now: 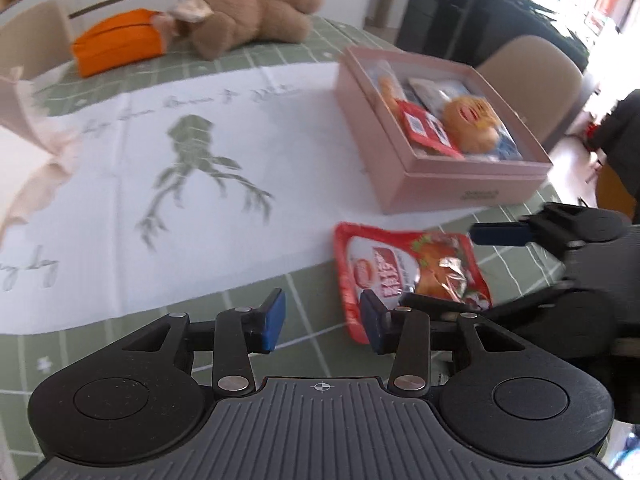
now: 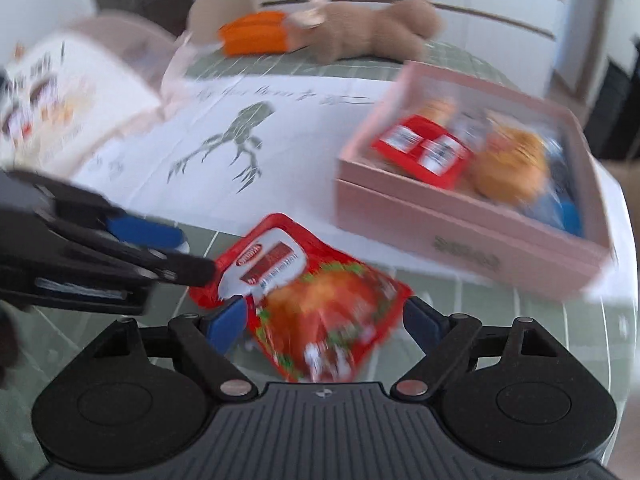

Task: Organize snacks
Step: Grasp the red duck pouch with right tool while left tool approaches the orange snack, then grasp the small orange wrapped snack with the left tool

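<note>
Left wrist view: a shiny, crinkly red snack bag point(image 1: 408, 276) lies flat on the table point(image 1: 304, 304), lower right. The left gripper point(image 1: 323, 322) has spread fingers with nothing between them; the bag touches its right finger. A pink cardboard box point(image 1: 460, 184) holds snacks.

Right wrist view: blurry. The bag point(image 2: 316, 304) lies between the right gripper's point(image 2: 326, 322) wide-spread fingers, unpinched. Only here shows a white printed bag point(image 2: 68, 108), upper left.

Left tool point(image 1: 323, 322) angled steeply downward, blue pads point(image 1: 274, 320) parted about halfway, nothing between them. Right tool point(image 2: 324, 318) likewise tilted down, jaws spread wide, blue pads point(image 2: 226, 320) clear on either side, gripping nothing. Two tools close together, converging: right tool point(image 1: 532, 268) enters left wrist view from right edge; left tool point(image 2: 168, 248) reaches into right wrist view from left edge. Right wrist view motion-blurred.
</note>
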